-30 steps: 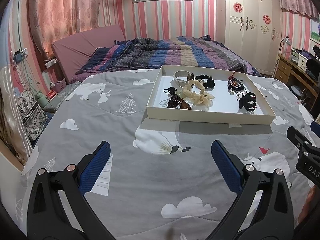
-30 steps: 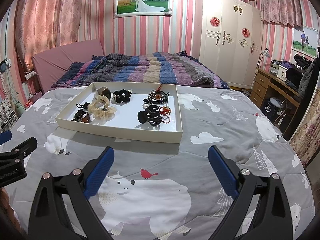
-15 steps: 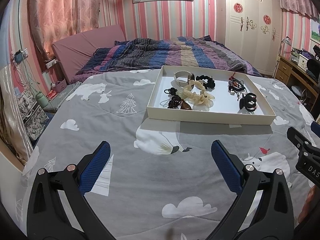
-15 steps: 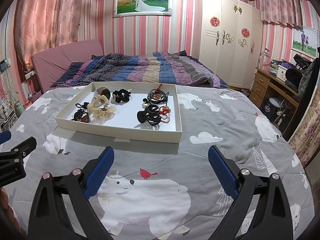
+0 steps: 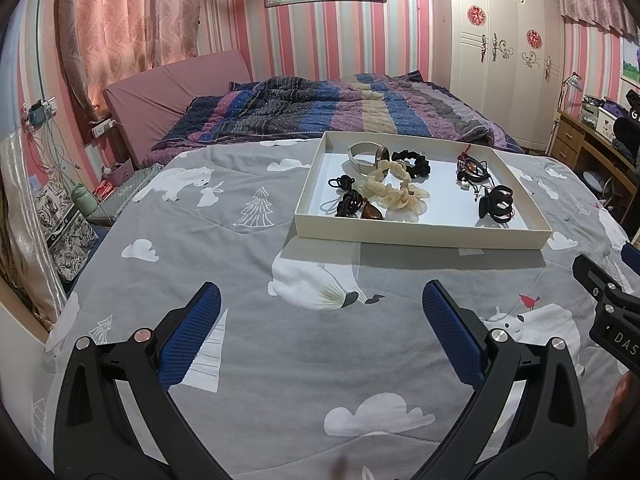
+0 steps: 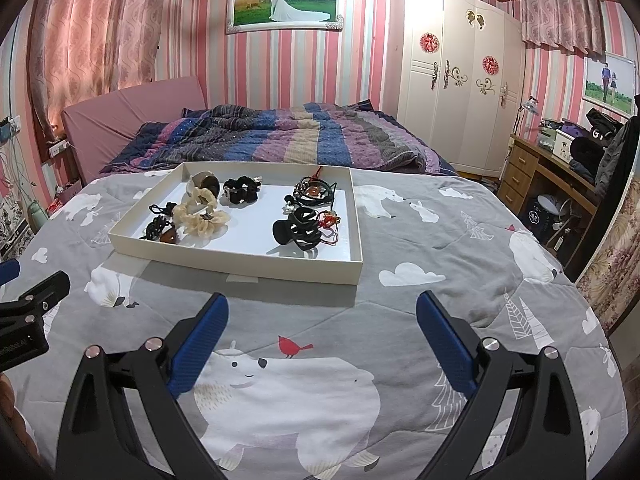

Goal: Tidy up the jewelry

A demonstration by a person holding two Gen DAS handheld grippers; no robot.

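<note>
Left wrist view: the left tongs (image 5: 320, 308) are spread wide and hold nothing, low over the bed (image 5: 248, 264). The tray (image 5: 420, 236) lies ahead of them and somewhat to the right, well apart, with its long side across the view. All the jewelry is inside the tray: a cream scrunchie (image 5: 396, 192) near the middle, a black scrunchie (image 5: 412, 162) behind it, a pale bangle (image 5: 362, 156) at the far left of the tray, dark ties (image 5: 352, 204) at the near left, a black clip (image 5: 498, 204) at the near right.

Right wrist view: the right tongs (image 6: 322, 312) are also spread and empty. The tray (image 6: 236, 258) lies ahead and to the left, again well apart. The black clip (image 6: 298, 230) sits nearest to these tongs; red cord pieces (image 6: 330, 220) touch it, I think tangled. The pieces lie in loose groups, which fits sorting in progress or sorting finished.
</note>
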